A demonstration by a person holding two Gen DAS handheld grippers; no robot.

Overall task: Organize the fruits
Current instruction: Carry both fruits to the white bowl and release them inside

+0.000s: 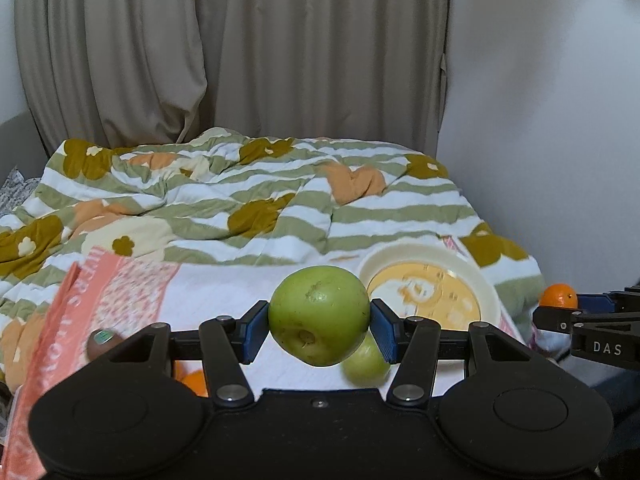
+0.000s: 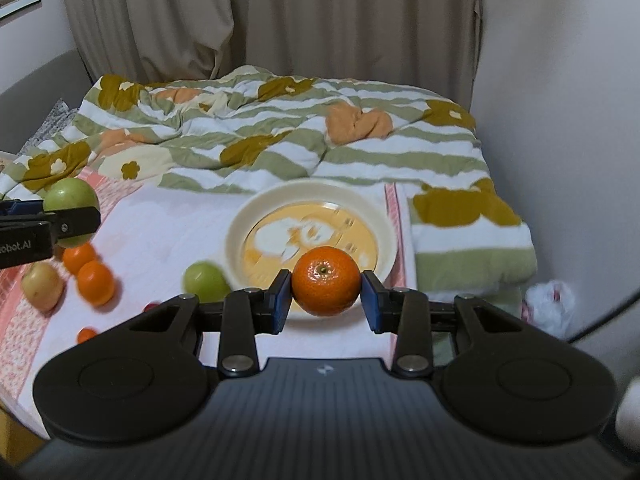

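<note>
My left gripper (image 1: 319, 330) is shut on a large green apple (image 1: 319, 316), held in the air above the white cloth (image 1: 224, 300). My right gripper (image 2: 326, 298) is shut on an orange tangerine (image 2: 326, 282), hanging over the near rim of the cream plate (image 2: 240, 224). The same plate (image 1: 486, 280) lies right of the apple in the left wrist view, with nothing on it. A smaller green apple (image 2: 205, 280) lies on the cloth left of the plate. Two tangerines (image 2: 94, 282), a small one (image 2: 86, 335) and a yellowish apple (image 2: 42, 286) lie farther left.
A rumpled striped flowered quilt (image 1: 280, 184) covers the bed behind the cloth. Beige curtains (image 2: 320, 20) and a white wall (image 2: 560, 120) close the back and right. A white plastic bag (image 2: 550, 306) lies by the bed's right edge. A dark stickered fruit (image 1: 102, 342) sits at the cloth's pink border.
</note>
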